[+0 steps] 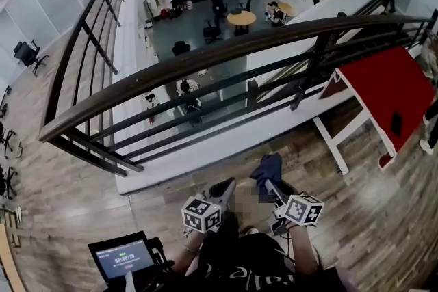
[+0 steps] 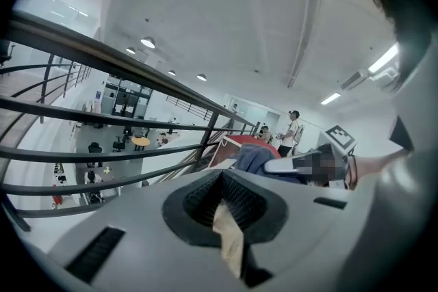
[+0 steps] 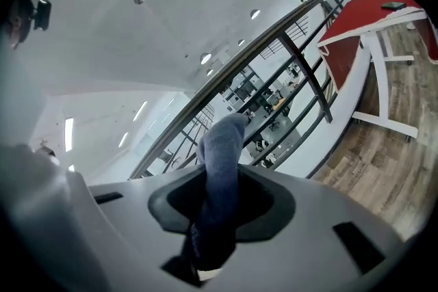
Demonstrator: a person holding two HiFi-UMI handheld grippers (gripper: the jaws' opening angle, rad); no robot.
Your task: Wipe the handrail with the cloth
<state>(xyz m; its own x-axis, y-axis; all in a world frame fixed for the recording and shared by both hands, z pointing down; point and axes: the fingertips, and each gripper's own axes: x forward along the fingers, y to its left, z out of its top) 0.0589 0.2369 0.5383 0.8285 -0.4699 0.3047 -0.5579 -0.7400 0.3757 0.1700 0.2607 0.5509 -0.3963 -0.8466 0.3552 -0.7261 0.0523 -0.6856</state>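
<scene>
Down at the bottom of the head view, both grippers sit low and close to the person's body, pointed up twd the handrail (image 1: 226,51) but well apart from it. A strip of wood floor and the white ledge lie between them and the railing.

Right gripper (image 1: 269,182): jaws clamped on the cloth (image 1: 267,166), a blue-grey wad. In the right gripper view the cloth (image 3: 222,140) runs up thru the closed pads and its free end stands above them, w/ the handrail (image 3: 274,39) crossing behind it, not touching.

Left gripper (image 1: 226,185): jaws together, no cloth in them. Its own view shows the ribbed pads meeting at the tip (image 2: 222,178); a tan strip sits low in the slot behind them, can't tell what it is. The rail (image 2: 102,55) passes far off at upper left.

Progress, as I judge it: cloth is in hand, so pickup is done, but wiping hasn't begun, since nothing shows cloth on rail. Whole curved top rail is left to do, from the left corner round to the right end by the red table (image 1: 390,89). Next: raise the right gripper, press the cloth onto the rail top and slide along it. Left one looks spare for now.
</scene>
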